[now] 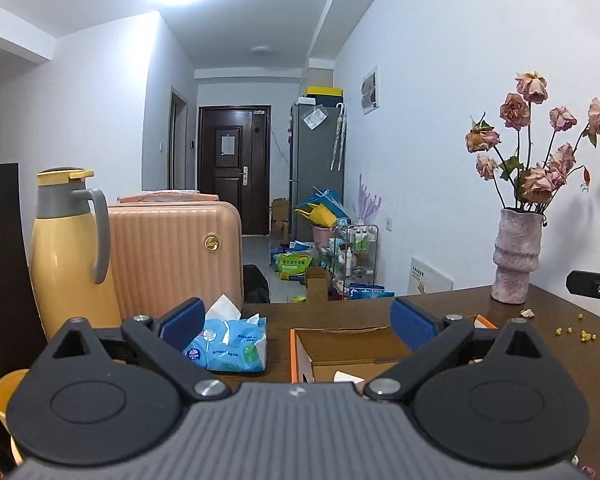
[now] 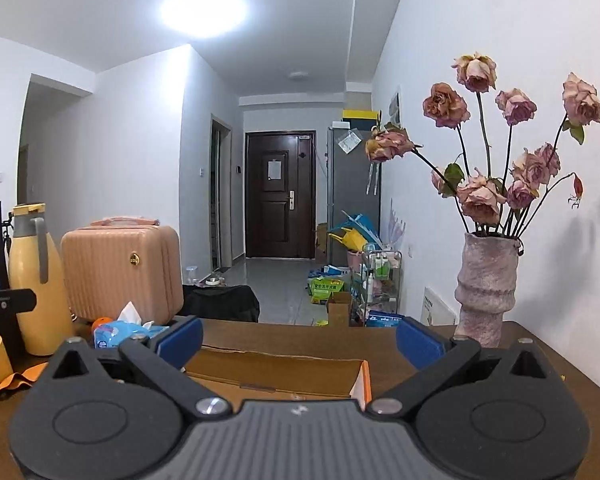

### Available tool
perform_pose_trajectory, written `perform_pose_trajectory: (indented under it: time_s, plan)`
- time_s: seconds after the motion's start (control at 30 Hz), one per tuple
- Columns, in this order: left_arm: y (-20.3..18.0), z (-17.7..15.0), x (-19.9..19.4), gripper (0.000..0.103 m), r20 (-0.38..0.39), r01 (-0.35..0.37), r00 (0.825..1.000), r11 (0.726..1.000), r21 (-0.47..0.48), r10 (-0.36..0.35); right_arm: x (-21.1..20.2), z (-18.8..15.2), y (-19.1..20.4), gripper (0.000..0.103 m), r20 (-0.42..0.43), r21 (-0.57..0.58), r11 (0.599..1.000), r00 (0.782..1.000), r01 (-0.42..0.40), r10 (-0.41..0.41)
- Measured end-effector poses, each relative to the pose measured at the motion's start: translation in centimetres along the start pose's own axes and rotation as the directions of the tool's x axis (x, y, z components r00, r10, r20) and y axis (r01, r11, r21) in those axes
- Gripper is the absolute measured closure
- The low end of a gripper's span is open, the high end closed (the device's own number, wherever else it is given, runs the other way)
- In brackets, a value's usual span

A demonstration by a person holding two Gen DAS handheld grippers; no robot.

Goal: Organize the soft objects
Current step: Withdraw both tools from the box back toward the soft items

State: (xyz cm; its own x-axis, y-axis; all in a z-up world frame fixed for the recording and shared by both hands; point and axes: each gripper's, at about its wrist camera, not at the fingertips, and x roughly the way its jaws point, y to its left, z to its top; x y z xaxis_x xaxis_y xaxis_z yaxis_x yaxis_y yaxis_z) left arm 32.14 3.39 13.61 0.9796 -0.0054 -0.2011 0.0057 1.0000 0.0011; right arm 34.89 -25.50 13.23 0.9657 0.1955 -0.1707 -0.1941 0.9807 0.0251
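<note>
The tissue pack, blue and soft with a white sheet sticking out of its top, lies on the brown table in the left wrist view, just left of an open cardboard box with an orange edge. The left gripper hangs above the table with its jaws spread wide and nothing between them; its left blue pad overlaps the pack in the picture, but contact cannot be told. A yellow thermos jug and a pink ribbed case stand behind the pack, and a vase of dried roses stands far right.

In the right wrist view the right gripper is likewise wide open and empty, above the box. The pack lies at the left, in front of the case.
</note>
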Motion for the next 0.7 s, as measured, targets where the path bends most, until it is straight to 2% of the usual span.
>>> perform_pose_trajectory:
  time_s: [0.1,0.2,0.33,0.53,0.6,0.7]
  plan:
    - [0.1,-0.7,-0.8,0.002,-0.003,-0.03,1.0,1.0,0.007,0.03,-1.0,-0.6,-0.1,0.0,0.007,0.007,1.0,1.0,0.007,-0.007]
    - [-0.4,-2.7,-3.4,0.0,0.037,-0.043,0.999,0.996,0.073,0.04,-3.2,-2.0,-0.4,0.0,0.027,0.01,1.0,1.0,-0.007,0.006]
    - [-0.9,-6.7,-8.0,0.0,0.088,-0.022,0.996,0.993,0.112,0.013,-7.1,-4.9,-0.5,0.0,0.03,0.012,0.999,0.999,-0.041,0.041]
    - [-2.5,-12.5,-14.0,0.0,0.131,-0.048,0.991,0.986,0.16,0.027,-13.5,-10.1,0.6,0.0,0.048,0.032,0.997,0.996,-0.075,0.073]
    - [-2.4,-14.1,-15.8,0.0,0.109,-0.028,0.994,0.992,0.122,0.014,-15.5,-11.9,1.4,0.0,0.049,0.007,0.996,0.995,-0.084,0.084]
    - [-2.5,-16.4,-17.2,0.0,0.016,0.032,0.999,0.997,0.069,-0.033,-17.7,-14.6,2.4,0.0,0.02,-0.006,0.996,0.996,-0.09,0.09]
